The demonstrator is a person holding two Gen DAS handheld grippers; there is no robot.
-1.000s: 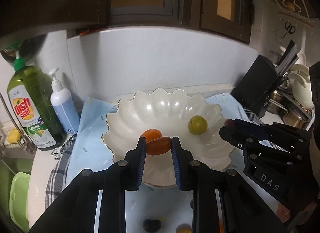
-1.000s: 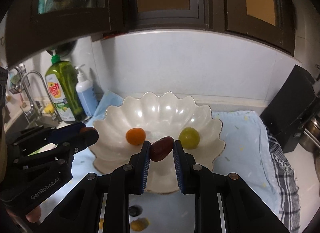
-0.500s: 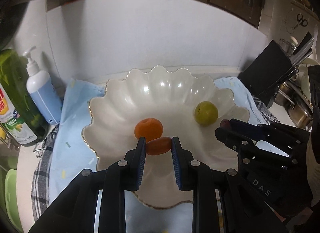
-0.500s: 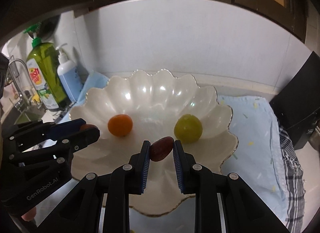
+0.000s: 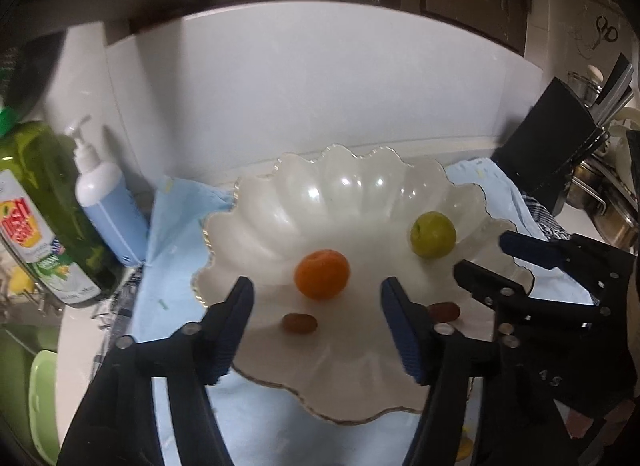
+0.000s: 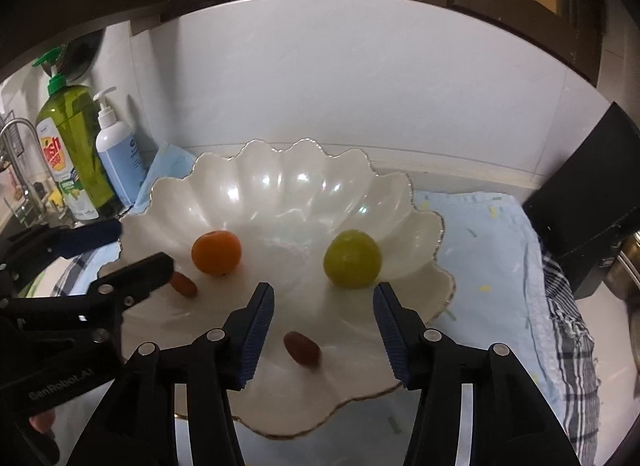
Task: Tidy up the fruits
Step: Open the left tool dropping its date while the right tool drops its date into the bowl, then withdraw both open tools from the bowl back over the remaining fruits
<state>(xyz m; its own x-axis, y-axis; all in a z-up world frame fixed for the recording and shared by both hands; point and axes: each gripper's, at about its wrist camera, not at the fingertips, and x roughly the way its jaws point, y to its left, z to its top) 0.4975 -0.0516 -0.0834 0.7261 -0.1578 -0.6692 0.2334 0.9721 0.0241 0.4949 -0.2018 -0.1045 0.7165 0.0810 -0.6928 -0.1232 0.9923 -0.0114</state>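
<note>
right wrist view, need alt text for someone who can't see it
The right gripper hangs over a scalloped white bowl, its jaws opening above a small dark red fruit lying loose in the bowl. An orange fruit and a green fruit sit further back, and the left gripper reaches in from the left.

We see only part of the dish soap bottle in the left wrist view; the frame edge cuts its left side and its label is blurred. The right gripper hides the near right rim of the bowl, and one left finger covers part of a small reddish fruit. In the right wrist view the left gripper hides one end of another reddish fruit. Pots at the far right are dim, too small to tell apart.
</note>
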